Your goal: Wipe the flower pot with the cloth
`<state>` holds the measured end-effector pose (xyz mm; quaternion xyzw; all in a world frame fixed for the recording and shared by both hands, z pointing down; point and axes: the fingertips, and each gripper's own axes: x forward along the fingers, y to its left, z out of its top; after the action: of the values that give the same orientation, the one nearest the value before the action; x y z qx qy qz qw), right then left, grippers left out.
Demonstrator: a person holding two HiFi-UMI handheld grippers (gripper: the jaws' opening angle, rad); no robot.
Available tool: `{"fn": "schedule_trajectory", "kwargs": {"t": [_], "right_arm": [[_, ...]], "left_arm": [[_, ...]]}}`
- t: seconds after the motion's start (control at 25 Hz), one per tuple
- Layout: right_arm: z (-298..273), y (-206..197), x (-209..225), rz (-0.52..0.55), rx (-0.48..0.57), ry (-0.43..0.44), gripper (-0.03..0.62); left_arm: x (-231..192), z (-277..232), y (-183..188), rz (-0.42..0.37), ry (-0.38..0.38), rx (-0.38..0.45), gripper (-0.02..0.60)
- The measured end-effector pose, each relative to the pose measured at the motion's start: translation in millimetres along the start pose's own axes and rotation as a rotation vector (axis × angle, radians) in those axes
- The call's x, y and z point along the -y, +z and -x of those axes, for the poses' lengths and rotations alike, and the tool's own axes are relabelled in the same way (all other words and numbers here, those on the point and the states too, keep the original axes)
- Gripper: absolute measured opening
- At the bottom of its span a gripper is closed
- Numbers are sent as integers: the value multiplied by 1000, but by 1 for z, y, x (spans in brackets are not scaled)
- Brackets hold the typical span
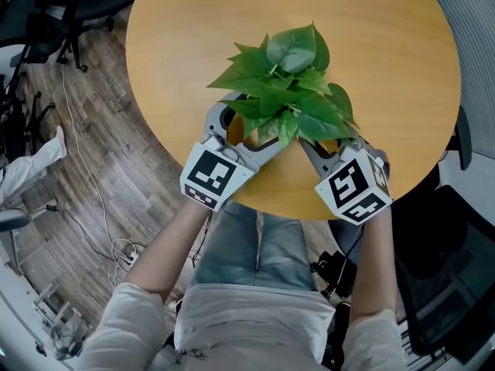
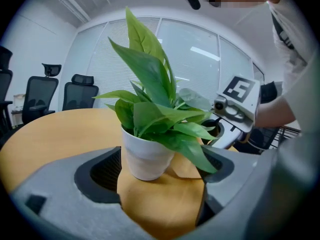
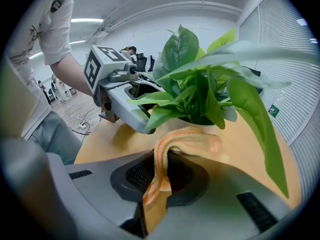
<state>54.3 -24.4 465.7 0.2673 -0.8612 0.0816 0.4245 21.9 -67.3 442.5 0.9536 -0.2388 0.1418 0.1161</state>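
A leafy green plant [image 1: 290, 83] stands in a white flower pot [image 2: 145, 156] near the front edge of a round wooden table [image 1: 193, 45]. My left gripper [image 1: 244, 130] is open, its jaws set wide on either side of the pot's near face [image 2: 160, 179], apart from it. My right gripper [image 1: 325, 149] comes in from the right, shut on a peach-orange cloth [image 3: 167, 159]. The cloth's free end lies against the pot [image 3: 172, 123] under the leaves. In the head view the leaves hide most of the pot and the cloth.
The table's front edge [image 1: 286, 211] is just below both grippers, with the person's lap under it. Black office chairs [image 2: 40, 96] stand beyond the far side. Cables [image 1: 85, 168] trail over the wooden floor at the left. The left gripper [image 3: 125, 101] shows across the pot.
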Motion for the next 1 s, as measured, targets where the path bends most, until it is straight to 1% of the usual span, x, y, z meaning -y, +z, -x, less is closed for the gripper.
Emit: {"fn": "schedule_trajectory", "kwargs": {"t": [0.12,0.24,0.32,0.4,0.44,0.56,0.6,0.76,0.84,1.0], "right_arm": [[2,1,-1,-1,-3,-1,49],[2,2,-1,-2,-2,-1,49],[1,1,-1,-3,-2,0,49],[1,1,-1,-5,-2,2,49],[1,1,-1,-7,-2,3,49],[1,1,-1,-10,-2,5,49],[0,1,-1,-12,-2,6,49],[0,1,0,-15,-4,4,49],[0,1,0,-18,-5,4,49],[-1,1,-2,-19,-8,6,49]], "left_arm": [[1,6,-3,-38,-120,-8,453],[-2,9,-11,-119,-224,-44,453],[-6,11,-17,-185,-282,-70,453],[-12,15,-18,-221,-322,-71,453],[-15,17,-15,-218,-338,-56,453],[-24,21,2,-154,-382,8,453],[-26,20,6,-150,-399,21,453],[-23,8,17,-200,-484,26,464],[-22,1,21,-220,-511,25,469],[-18,-7,26,-217,-559,24,471]]}}
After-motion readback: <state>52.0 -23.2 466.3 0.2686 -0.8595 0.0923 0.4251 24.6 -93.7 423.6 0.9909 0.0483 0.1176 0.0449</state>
